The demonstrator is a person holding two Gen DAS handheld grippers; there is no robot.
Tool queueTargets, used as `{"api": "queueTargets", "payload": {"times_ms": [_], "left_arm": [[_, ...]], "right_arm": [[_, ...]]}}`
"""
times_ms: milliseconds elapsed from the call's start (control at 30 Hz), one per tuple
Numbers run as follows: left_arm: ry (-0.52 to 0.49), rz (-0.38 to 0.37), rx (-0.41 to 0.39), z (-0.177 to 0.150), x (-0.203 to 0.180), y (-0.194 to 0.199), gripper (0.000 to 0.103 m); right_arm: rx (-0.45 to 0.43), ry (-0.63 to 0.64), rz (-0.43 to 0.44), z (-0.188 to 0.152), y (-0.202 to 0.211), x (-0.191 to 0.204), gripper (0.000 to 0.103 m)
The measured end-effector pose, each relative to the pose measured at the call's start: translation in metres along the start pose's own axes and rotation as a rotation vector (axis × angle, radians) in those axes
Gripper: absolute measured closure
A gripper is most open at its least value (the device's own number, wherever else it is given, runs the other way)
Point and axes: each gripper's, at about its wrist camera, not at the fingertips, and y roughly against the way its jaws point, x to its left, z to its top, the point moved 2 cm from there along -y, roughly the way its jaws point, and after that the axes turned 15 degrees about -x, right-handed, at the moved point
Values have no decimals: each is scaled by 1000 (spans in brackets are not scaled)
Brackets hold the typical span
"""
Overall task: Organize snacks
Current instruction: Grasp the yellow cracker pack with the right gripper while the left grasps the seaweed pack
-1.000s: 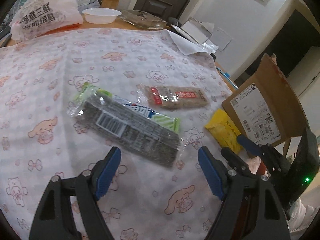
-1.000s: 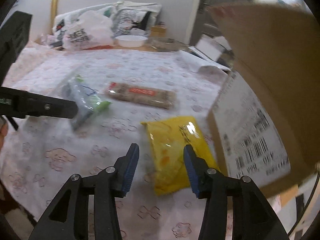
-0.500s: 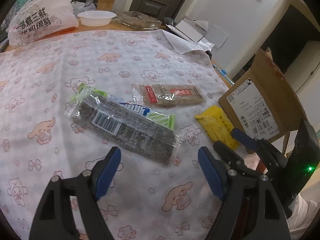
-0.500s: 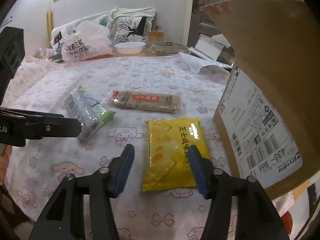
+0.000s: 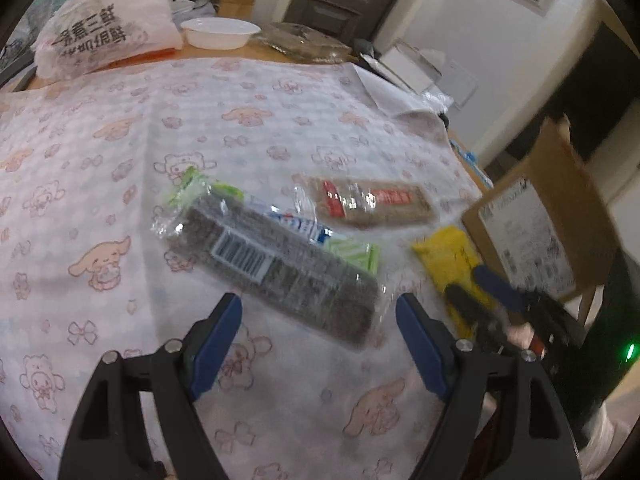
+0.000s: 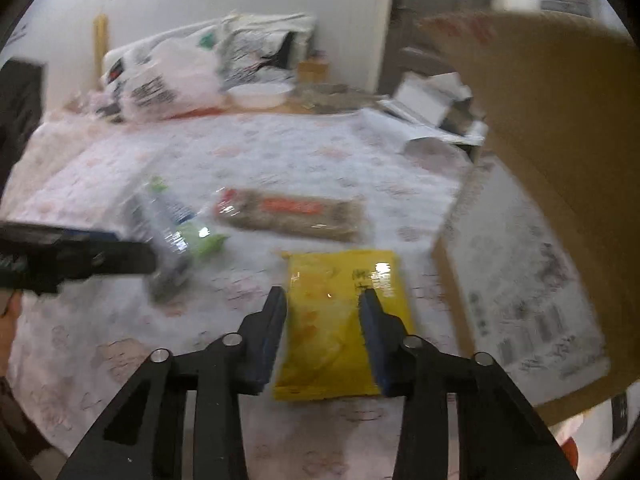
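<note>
So far nothing is packed: your three snack packs lie mid-frame on the tablecloth (image 5: 120, 128), outside the cardboard box (image 6: 560, 208). Your right gripper (image 6: 323, 312) straddles the yellow packet (image 6: 340, 320), fingers apart; your left gripper (image 5: 319, 320) gapes before the dark pack (image 5: 280, 268).

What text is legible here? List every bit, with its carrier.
None reads clearly; motion blur.
white plastic bag: large dark characters, upside down, unreadable.
dark snack pack: barcode, digits blurred.
brown bar: red label, blurred.
yellow packet: dark print, blurred.
cardboard box: shipping label, blurred.

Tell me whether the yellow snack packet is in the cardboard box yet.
Out: the yellow snack packet lies flat on the tablecloth beside the cardboard box.
</note>
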Motion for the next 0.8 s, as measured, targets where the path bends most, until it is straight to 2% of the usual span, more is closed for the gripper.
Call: {"api": "queueTargets", "payload": {"times_ms": [33, 67, 100, 167, 267, 367, 433, 467, 500, 567, 767, 800], "left_arm": [[2, 15, -2, 2, -1, -1, 26], [2, 33, -2, 3, -2, -3, 26], [1, 51, -8, 4, -3, -4, 26], [5, 100, -22, 6, -4, -8, 22], [11, 176, -50, 8, -6, -14, 20], [-61, 257, -72, 5, -12, -20, 20], [-83, 253, -75, 4, -12, -19, 21], [-94, 245, -71, 3, -11, -18, 24], [-109, 251, -67, 2, -10, -16, 38], [-167, 272, -64, 0, -8, -12, 48], [-187, 254, -34, -7, 10, 7, 52], [-198, 270, -29, -9, 12, 10, 52]], "right_arm": [[-1, 18, -14, 0, 0, 1, 70], [-4, 13, -27, 0, 1, -1, 65], [-12, 1, -39, 0, 3, -4, 48], [-43, -3, -65, 0, 6, -13, 33], [-30, 18, -68, -4, 3, -12, 32], [14, 30, -66, -12, -6, -12, 32], [9, -11, -52, -14, -4, -17, 32], [13, -39, -35, -15, -5, -20, 33], [15, -54, -25, -16, -5, -22, 34], [13, -76, -5, -16, -6, -24, 35], [0, -73, 93, -15, -3, -11, 36], [0, -68, 111, -14, -2, -8, 36]]}}
